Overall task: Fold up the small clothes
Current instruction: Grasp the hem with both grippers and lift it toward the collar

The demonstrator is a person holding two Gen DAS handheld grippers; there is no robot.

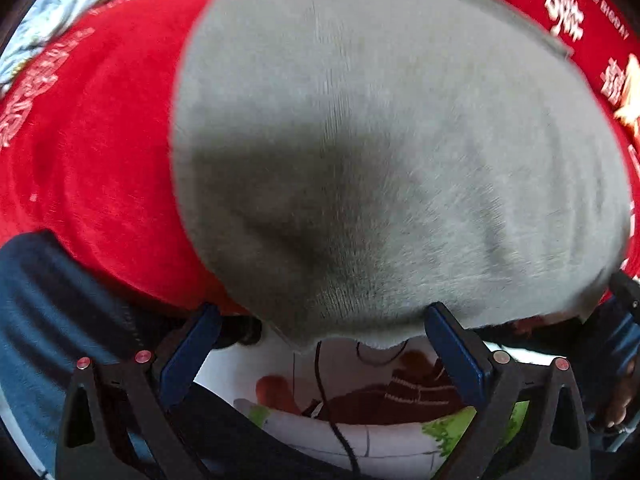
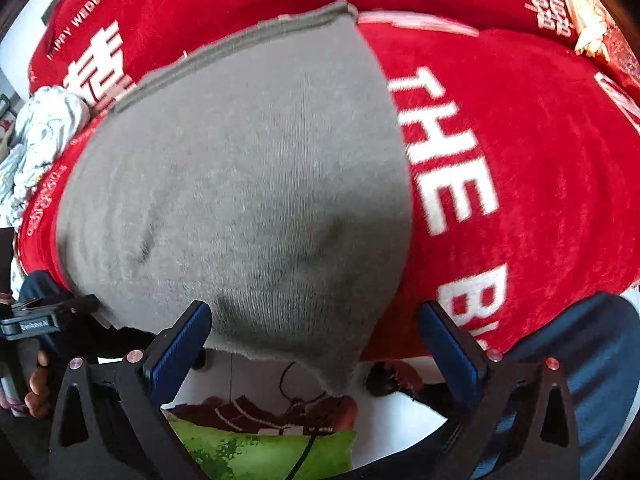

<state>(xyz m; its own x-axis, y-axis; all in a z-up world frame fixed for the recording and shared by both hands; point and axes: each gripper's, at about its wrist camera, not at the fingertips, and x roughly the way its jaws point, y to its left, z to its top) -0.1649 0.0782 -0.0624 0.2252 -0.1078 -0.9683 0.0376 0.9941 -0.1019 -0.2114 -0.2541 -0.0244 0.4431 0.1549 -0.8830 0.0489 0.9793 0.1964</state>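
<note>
Left gripper [image 1: 322,354] had its blue pads spread wide, nothing pinched; the near hem of the grey knit garment [image 1: 380,152] hung over the table's near edge and ran across between the left gripper's fingertips, apparently clear of both pads, though contact at the right-hand pad could not be told. Right gripper [image 2: 316,344] was likewise spread apart, empty; the garment's near corner drooped between its fingertips, close to the left-hand pad, well apart from the right-hand one.

Ahead of both tools the garment lay spread on a red plush cloth [image 2: 520,160] with white lettering. In the right wrist view its ribbed far edge [image 2: 240,44] ran up and away to the left, and its right side edge curved back down toward the tool, with open red cloth to the right of it. In the left wrist view, open red cloth lay to the left of the garment's left edge.

A pale floral fabric bundle [image 2: 44,128] sat far ahead-left at the cloth's border. A tan packet [image 2: 588,24] lay far ahead-right.

Below the tools: blue jeans [image 1: 48,300], white floor, brown shoes [image 2: 272,412], a green patterned mat [image 2: 260,452]. No containers were visible.
</note>
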